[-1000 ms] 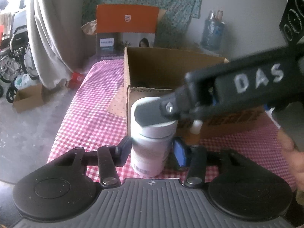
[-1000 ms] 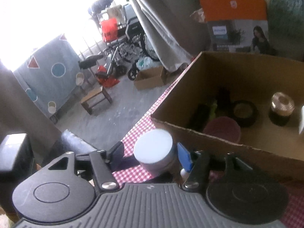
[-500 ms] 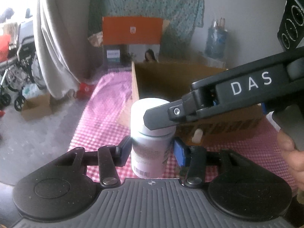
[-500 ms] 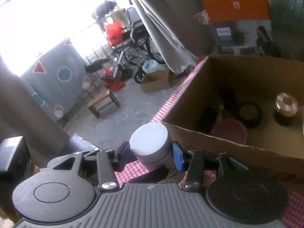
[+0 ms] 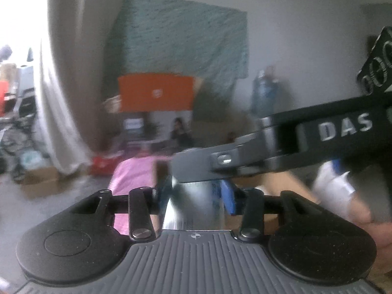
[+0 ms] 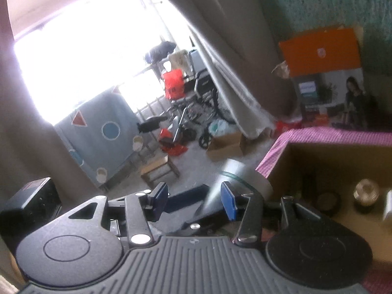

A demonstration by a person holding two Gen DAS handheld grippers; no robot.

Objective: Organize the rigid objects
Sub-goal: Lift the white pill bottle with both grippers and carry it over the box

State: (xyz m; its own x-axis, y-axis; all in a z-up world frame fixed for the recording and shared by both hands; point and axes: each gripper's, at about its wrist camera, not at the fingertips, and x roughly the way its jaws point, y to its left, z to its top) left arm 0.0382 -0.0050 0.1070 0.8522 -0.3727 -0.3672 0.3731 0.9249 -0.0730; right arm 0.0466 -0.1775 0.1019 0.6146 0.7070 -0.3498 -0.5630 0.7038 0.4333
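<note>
Beside the box point(image 6: 343, 161), left tool point(image 5: 196, 191) squeezes the bottle point(image 5: 193, 203); right tool point(image 6: 194, 196) gapes; bottle not boxed yet.

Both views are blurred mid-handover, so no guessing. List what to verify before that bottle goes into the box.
1. Left gripper clamps the white plastic bottle with the grey cap: ok, a pad on each side.
2. Right gripper open: ok, jaws apart.
3. Right gripper clear of the bottle top: not ok, one finger lies across the cap.
4. Bottle upright: cannot tell, motion blur.
5. Brown cardboard box open on top: ok.
6. Landing spot: ok, bare floor shows before the gold-lidded jar.
</note>
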